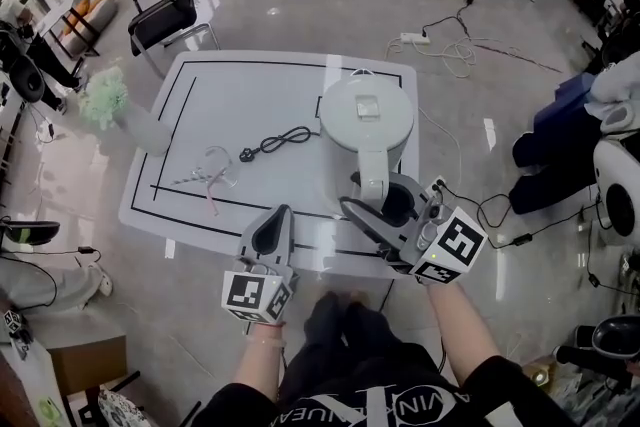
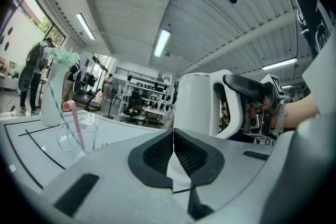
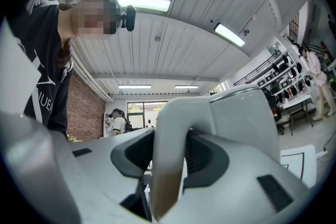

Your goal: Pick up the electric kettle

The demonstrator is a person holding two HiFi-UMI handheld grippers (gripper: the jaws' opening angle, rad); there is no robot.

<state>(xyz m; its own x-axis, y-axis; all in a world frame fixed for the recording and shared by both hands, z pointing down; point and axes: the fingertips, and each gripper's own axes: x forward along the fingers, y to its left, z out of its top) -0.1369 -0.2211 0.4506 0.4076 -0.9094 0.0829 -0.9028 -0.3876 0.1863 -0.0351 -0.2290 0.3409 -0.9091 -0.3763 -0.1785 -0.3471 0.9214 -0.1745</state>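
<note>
At the table's (image 1: 200,125) near edge, the rigid, probably hefty electric kettle (image 1: 366,110) is clamped by its loop handle (image 3: 169,165) between the right gripper's (image 1: 375,207) fingers, while the left gripper's (image 1: 275,220) fingers are pressed together, empty.

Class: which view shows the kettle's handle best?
Right gripper view: the handle stands close-up between the pads. Left gripper view shows it side-on, farther off; head view shows it small, from above.

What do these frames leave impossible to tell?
1. Underside of kettle: head view, its own lid covers it; left gripper view, left tongs block it. Lifted or resting, unclear.
2. Water level: opaque body, lid shut.
3. End of cable beside kettle: head view, too small.
</note>
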